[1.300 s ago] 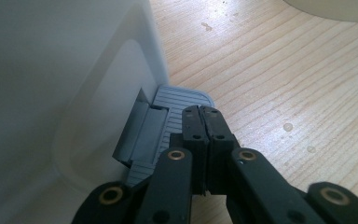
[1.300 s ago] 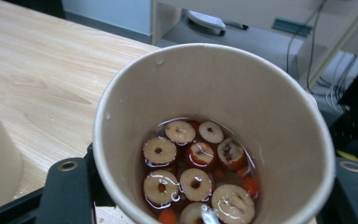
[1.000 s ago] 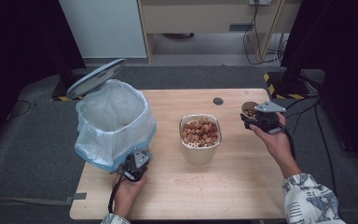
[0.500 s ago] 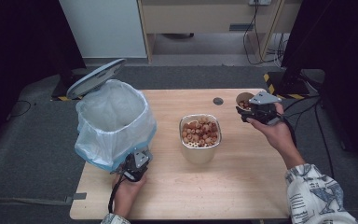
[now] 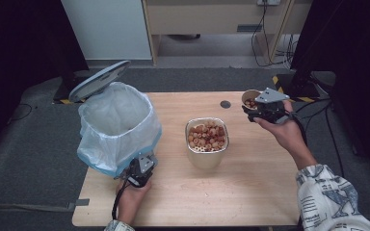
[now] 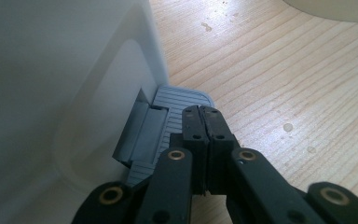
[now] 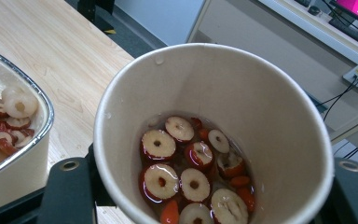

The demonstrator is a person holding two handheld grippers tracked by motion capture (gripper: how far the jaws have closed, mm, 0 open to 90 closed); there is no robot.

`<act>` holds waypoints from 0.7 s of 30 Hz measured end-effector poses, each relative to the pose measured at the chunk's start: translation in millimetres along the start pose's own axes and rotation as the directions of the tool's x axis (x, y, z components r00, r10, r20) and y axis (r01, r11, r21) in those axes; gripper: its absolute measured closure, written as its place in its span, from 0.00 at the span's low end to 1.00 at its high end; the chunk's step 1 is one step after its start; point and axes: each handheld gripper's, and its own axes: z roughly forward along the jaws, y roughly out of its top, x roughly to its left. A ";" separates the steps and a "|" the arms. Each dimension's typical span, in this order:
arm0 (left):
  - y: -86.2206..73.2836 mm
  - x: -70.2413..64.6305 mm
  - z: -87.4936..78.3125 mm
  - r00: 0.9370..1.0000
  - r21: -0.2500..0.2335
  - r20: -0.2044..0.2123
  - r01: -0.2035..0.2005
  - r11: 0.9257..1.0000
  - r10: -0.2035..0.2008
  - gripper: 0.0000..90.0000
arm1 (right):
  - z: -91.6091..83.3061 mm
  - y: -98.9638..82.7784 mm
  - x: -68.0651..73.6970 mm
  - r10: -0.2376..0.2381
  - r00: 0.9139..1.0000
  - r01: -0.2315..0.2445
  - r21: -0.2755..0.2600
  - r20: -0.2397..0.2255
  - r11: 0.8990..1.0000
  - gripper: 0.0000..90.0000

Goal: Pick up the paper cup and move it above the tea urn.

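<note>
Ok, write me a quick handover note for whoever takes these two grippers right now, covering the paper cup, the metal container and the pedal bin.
Left gripper: jaws shut, empty, tip pressing on the grey pedal of the bin; the bin's lid stands open.
Right gripper: shut on the paper cup, held above the table's far right side. The cup holds sliced red dates in liquid.
Metal container: mid-table, upright, full of similar slices.
Done: bin opened, cup picked up.
Left, by my guess: carry the cup to wherever its contents belong, the bin or the container, empty it, then let the pedal go.
</note>
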 end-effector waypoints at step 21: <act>0.1 0.0 0.1 1.000 0.001 0.000 0.000 1.000 0.000 0.98 | -4.7 28.6 1.1 -0.057 0.998 0.056 -0.018 -0.006 0.998 0.37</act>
